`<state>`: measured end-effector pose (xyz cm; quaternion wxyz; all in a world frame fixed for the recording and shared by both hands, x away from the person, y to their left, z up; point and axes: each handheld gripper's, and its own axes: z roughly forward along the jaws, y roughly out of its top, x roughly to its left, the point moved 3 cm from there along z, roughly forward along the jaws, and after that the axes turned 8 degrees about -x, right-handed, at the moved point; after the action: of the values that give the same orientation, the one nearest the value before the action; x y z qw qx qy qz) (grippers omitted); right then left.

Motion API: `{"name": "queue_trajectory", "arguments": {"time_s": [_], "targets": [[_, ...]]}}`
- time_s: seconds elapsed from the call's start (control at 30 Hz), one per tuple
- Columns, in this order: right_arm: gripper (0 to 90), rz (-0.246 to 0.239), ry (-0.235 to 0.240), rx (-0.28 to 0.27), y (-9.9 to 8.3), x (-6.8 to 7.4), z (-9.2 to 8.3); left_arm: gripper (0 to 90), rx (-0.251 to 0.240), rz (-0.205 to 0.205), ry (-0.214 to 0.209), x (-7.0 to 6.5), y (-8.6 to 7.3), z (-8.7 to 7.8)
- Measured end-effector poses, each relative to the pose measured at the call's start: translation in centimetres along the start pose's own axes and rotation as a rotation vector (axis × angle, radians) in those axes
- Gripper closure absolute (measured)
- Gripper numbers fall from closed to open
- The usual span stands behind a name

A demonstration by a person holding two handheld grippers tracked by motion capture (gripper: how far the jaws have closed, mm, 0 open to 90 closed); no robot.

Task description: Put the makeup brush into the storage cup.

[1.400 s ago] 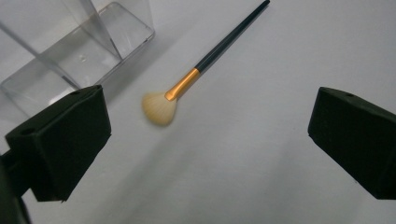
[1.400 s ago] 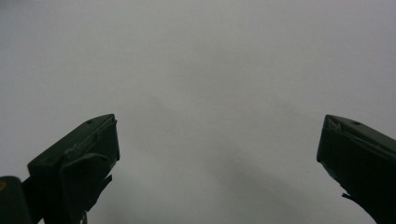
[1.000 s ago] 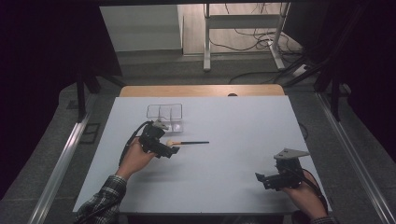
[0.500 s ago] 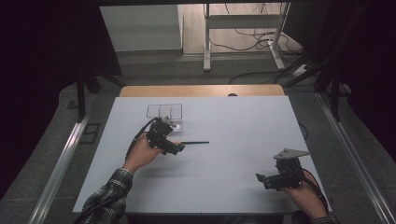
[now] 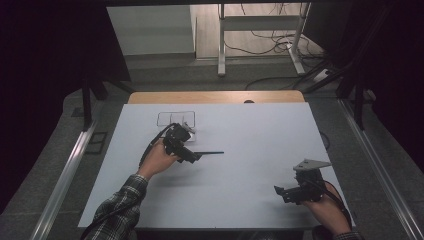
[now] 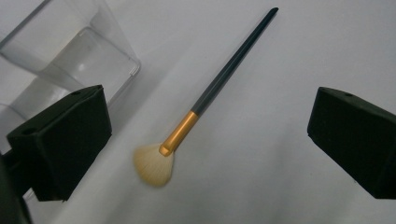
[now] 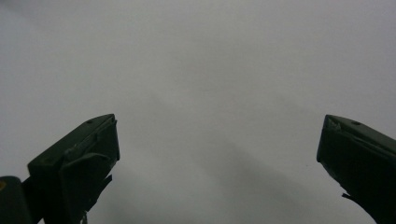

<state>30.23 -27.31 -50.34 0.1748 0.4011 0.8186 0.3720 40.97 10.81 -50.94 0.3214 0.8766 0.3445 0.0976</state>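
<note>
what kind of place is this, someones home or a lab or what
Most likely a lab or recording workspace, not a home: a bare white table with only a fan brush and a clear compartment tray on it, loose cables on the floor behind, and a hand-held gripper over the brush.

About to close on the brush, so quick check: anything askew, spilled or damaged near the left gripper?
Nothing stands out. The brush lies flat and whole on the table, bristles fanned evenly, between the open jaws of the left gripper. The clear organizer beside it looks intact, with no spill.
</note>
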Motion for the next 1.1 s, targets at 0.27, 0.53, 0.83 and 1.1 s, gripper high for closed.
{"name": "queue_trajectory", "arguments": {"time_s": [0.27, 0.53, 0.83, 1.1], "targets": [[0.0, -0.008, 0.003, 0.010, -0.1, -0.1, 0.0, 0.2, 0.047, 0.026, -0.005, -0.6, 1.3, 1.1], [0.0, -0.015, 0.005, 0.017, -0.1, 0.0, 0.1, 0.0, 0.119, 0.047, -0.046, -0.7, 2.1, 1.9], [0.0, -0.027, 0.008, 0.028, -0.2, 0.0, 0.1, 6.9, 0.155, 0.066, -0.037, -0.5, 1.6, 2.8], [0.0, -0.034, 0.009, 0.038, -0.3, 0.0, 0.1, 28.5, 0.180, 0.073, -0.043, -0.4, 0.6, 3.9]]}}
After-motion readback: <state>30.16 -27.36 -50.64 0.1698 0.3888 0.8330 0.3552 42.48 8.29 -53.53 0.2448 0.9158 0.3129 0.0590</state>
